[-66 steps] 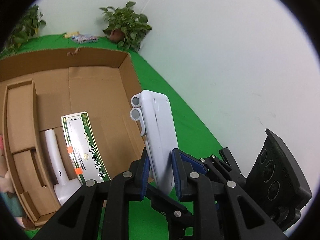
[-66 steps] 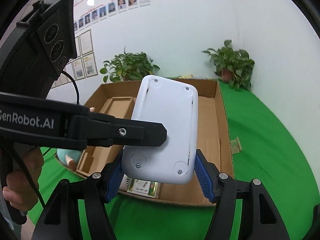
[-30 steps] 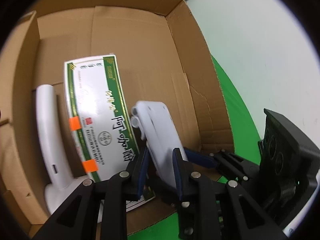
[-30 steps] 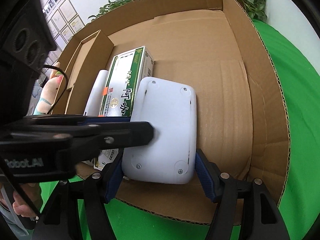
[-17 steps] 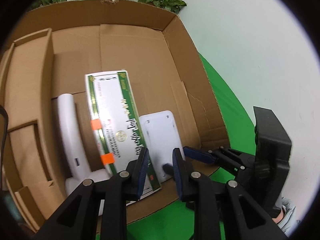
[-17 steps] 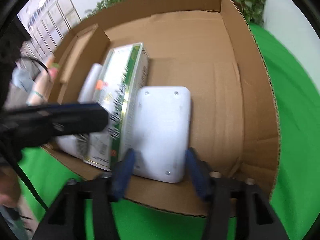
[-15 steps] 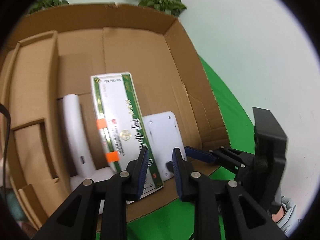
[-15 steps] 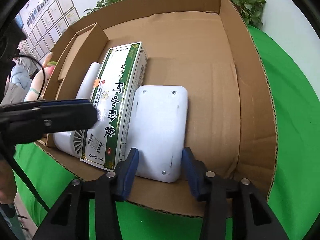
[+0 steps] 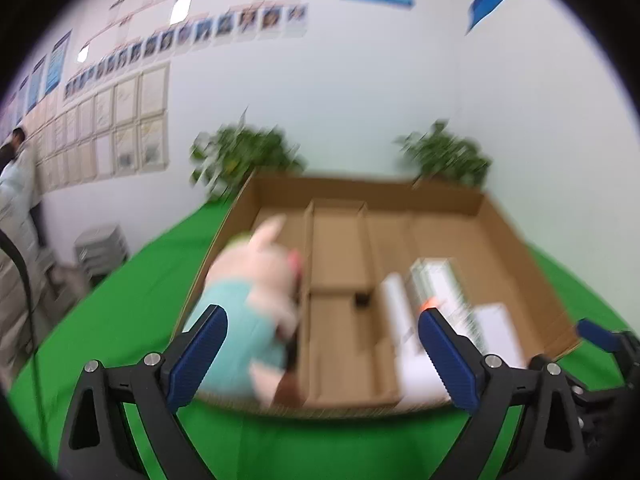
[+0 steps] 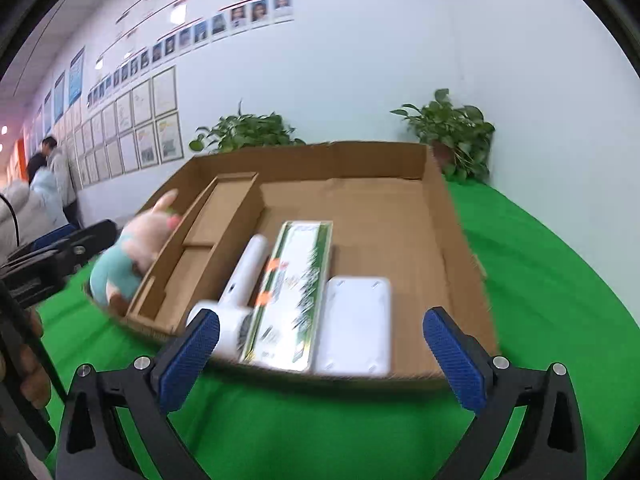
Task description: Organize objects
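Note:
A shallow cardboard box (image 10: 448,240) sits on the green table (image 10: 540,280). In it lie a flat white device (image 10: 354,320), a green-and-white carton (image 10: 296,288) and a white handheld appliance (image 10: 236,292), side by side near the front edge. A pink and teal plush toy (image 10: 128,256) sits at the box's left end. My right gripper (image 10: 320,356) is open and empty, in front of the box. My left gripper (image 9: 320,356) is open and empty, in front of the plush toy (image 9: 256,300) and the box (image 9: 520,248); that view is blurred.
A cardboard divider insert (image 10: 200,248) fills the box's left part. Two potted plants (image 10: 452,132) (image 10: 244,132) stand behind the box against the white wall. People (image 10: 44,188) stand at the far left by framed papers.
Both grippers let go of the white device, which now lies flat in the box beside the carton. Both have opened wide and pulled back from the box; the left view swung left.

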